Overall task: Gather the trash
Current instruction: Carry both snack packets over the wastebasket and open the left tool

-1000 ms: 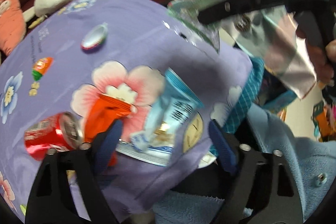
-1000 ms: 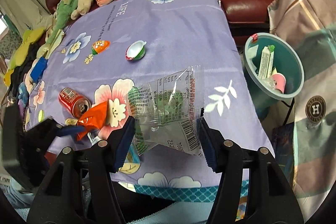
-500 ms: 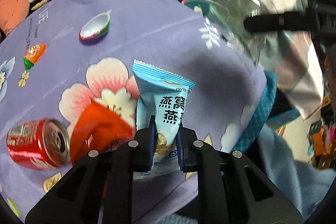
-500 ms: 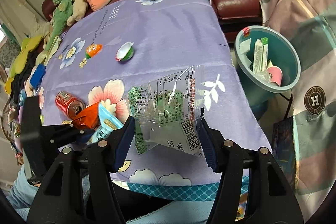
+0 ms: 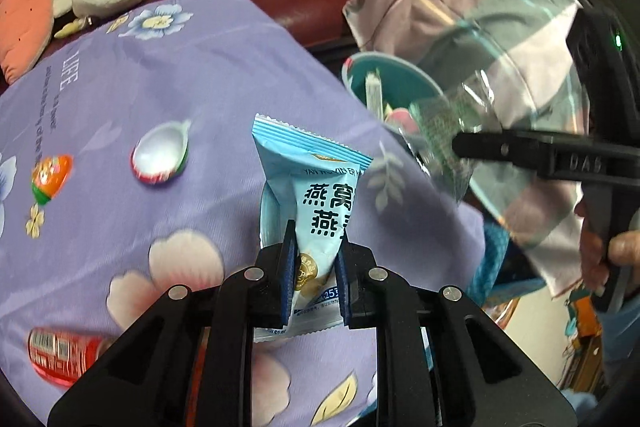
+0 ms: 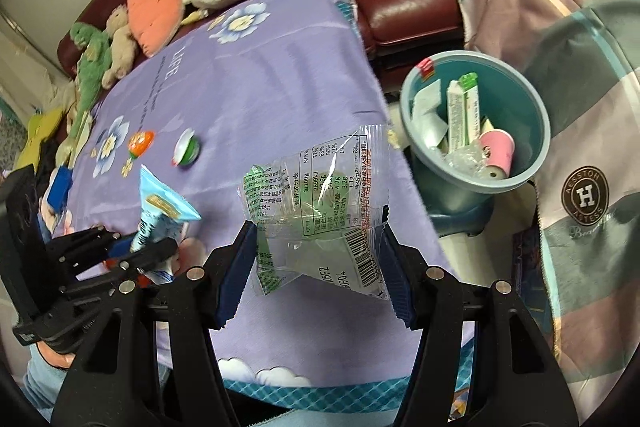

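Left gripper point(image 5: 313, 281) fingers pinch the blue packet point(image 5: 316, 215); right gripper point(image 6: 316, 263) grips the clear wrapper point(image 6: 320, 211), probably lightly. Carry both above the teal bin point(image 6: 536, 131), right of frame, before releasing.

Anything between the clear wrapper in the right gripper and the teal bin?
Nothing visible. The right gripper holds the clear wrapper above the purple tablecloth's edge; the teal bin stands open-topped on the floor beside the table, with only air between. It already holds trash but has room.
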`<state>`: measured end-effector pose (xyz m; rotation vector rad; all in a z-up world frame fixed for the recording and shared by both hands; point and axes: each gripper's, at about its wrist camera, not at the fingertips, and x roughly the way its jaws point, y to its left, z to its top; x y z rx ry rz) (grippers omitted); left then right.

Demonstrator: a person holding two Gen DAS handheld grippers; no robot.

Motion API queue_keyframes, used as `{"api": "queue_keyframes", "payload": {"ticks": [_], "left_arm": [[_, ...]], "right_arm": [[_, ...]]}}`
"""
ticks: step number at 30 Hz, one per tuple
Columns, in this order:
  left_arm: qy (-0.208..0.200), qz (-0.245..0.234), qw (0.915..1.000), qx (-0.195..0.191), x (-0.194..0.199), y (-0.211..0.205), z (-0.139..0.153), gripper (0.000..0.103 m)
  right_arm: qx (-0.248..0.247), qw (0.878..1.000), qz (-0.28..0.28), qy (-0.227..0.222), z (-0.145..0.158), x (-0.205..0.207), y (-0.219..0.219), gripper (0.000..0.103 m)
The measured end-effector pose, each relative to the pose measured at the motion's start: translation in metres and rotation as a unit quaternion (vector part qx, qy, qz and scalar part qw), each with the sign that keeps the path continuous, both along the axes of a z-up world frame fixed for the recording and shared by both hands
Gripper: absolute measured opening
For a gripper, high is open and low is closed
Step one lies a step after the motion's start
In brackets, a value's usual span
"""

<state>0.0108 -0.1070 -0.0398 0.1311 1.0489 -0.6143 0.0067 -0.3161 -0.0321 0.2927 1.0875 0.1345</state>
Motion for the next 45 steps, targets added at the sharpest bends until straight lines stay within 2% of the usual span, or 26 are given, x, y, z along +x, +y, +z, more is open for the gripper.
{"api": "queue_keyframes", "payload": {"ticks": [6,13,23,29,45], "left_arm": [[0.006,0.001,0.9999,-0.011,0.031,-0.031,0.007,0.018],[0.005,-0.021,0.9996,-0.016,0.068,-0.088,0.011,0.018],[0.023,-0.052,0.9983,-0.016,0.111,-0.168,-0.005,0.018],[0.035,-0.061,0.9974,-0.019,0.129,-0.197,-0.017,0.018],[0.057,-0.068,0.9960,-0.011,0.154,-0.229,-0.045,0.018]], "right_arm": [[0.003,1.000,-0.023,-0.002,-0.004,0.016,-0.036,0.057],[0.004,0.998,-0.067,-0.010,-0.001,0.035,-0.094,0.057],[-0.008,0.993,-0.120,-0.004,-0.011,0.068,-0.168,0.057],[-0.010,0.991,-0.131,0.009,-0.022,0.083,-0.189,0.057],[-0.008,0.990,-0.140,0.019,-0.040,0.104,-0.203,0.059]]}}
